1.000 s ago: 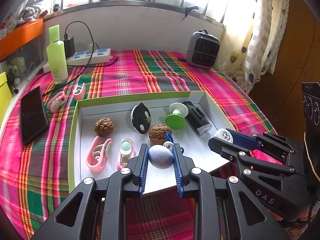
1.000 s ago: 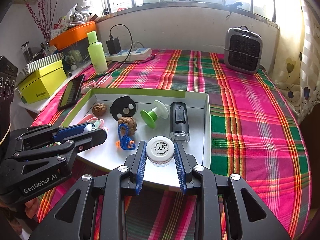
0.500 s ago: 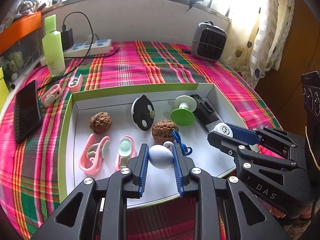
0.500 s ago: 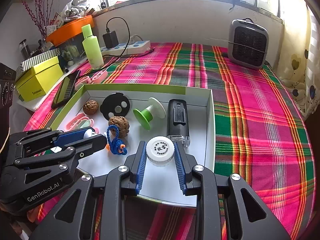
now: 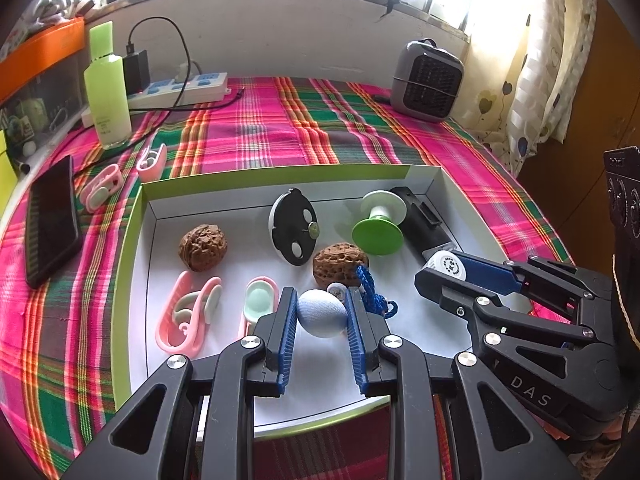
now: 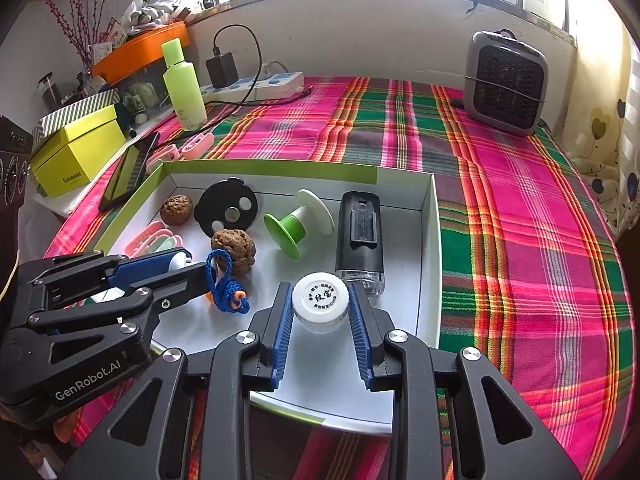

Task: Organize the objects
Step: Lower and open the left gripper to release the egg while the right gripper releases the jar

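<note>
The left gripper clamps a pale blue ball. The right gripper, just beside it over the white tray, grips a white-capped jar.

The white tray is crowded at centre and left: walnuts, a black disc, a green spool, a black case and pink clips. Its near right floor is bare. The plaid counter lies open at right, up to the heater.
</note>
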### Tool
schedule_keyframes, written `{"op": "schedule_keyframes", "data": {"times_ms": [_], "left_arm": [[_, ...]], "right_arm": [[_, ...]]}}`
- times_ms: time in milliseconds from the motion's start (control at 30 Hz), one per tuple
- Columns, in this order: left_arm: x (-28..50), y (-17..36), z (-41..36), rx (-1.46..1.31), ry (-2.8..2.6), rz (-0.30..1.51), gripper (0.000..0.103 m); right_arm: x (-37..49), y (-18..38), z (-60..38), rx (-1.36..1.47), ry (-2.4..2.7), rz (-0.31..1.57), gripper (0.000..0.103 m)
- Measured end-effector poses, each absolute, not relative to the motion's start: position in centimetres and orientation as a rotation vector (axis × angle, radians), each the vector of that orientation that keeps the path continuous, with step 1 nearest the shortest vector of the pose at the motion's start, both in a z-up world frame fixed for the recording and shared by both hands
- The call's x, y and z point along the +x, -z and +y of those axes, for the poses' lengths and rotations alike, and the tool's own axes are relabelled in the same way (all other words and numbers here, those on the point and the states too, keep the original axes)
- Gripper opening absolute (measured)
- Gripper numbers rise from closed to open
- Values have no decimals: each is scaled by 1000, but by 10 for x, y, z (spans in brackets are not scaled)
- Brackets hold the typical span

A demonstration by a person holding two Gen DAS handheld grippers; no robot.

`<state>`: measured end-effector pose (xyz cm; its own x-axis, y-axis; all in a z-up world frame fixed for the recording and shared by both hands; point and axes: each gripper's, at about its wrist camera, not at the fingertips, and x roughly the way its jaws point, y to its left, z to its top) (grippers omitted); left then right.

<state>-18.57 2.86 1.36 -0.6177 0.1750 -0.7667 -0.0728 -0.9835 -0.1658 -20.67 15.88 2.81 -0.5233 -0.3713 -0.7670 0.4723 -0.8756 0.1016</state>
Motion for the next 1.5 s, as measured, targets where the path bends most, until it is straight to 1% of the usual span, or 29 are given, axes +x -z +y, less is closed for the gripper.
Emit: {"op": "schedule_keyframes", "data": {"times_ms": [500,1233,1500], "left_arm": [[-188,-13,30,-1294,-2725,-142,22],[-188,-13,30,-1298,-2724,-141,23],[-186,-12,28,-1305,-2722,-153,29]], "right_arm": [[-209,-25,151,1141,2392,228,29],[-209,-25,150,1144,2399,236,29],[-208,-25,152,1145,2400,225,29]]}}
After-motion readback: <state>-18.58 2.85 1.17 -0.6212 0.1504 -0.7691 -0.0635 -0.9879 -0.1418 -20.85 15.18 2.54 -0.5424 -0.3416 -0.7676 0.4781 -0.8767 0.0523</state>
